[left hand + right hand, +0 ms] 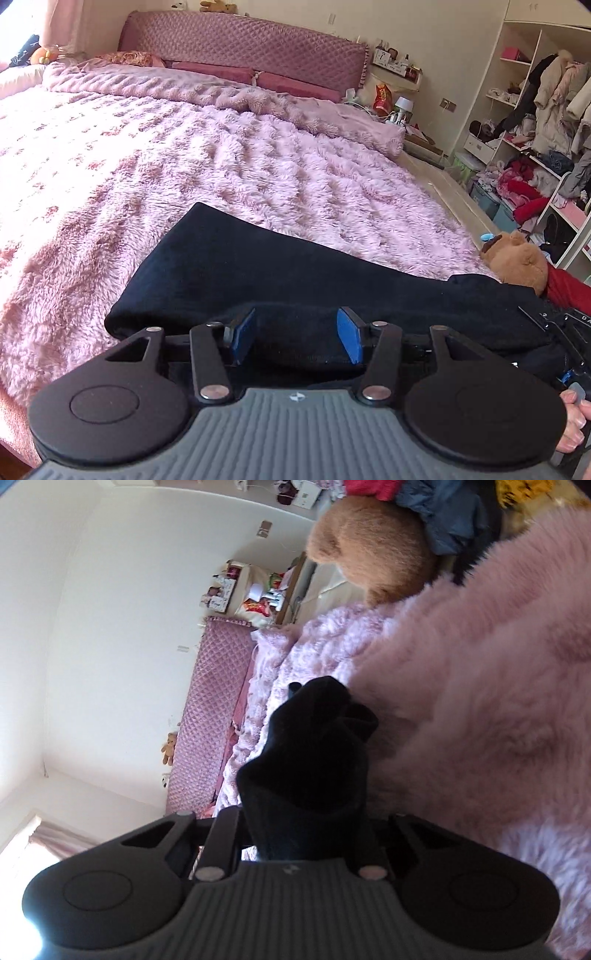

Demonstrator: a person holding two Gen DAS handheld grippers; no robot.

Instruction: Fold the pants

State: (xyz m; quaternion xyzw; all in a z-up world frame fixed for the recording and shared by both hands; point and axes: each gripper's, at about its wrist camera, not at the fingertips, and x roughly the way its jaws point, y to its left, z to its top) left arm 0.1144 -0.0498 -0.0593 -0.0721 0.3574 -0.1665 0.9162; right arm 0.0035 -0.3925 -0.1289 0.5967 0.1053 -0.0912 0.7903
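Black pants lie on the pink fluffy blanket that covers the bed, near the blanket's near edge, folded into a long band running from a rounded end toward the bed's middle across to the right side, where the brown teddy bear sits at the blanket's right edge. Left gripper: blue pads spread wide, a raised fold of the dark cloth sitting between them; neither pad presses the cloth, so nothing is pinched on this side. Right gripper, its view rolled sideways: a bunched hump of the pants rises from between the two fingers and covers the pads entirely; the linkage arms stand drawn in close about the cloth, so it reads as clamped on the fabric. In that view the blanket fills the right half and the teddy bear shows at the top. Quilted mauve headboard at the far end of the bed. Open wardrobe shelves stuffed with clothes stand past the bed's right side. Part of a hand shows at the right margin of the left view
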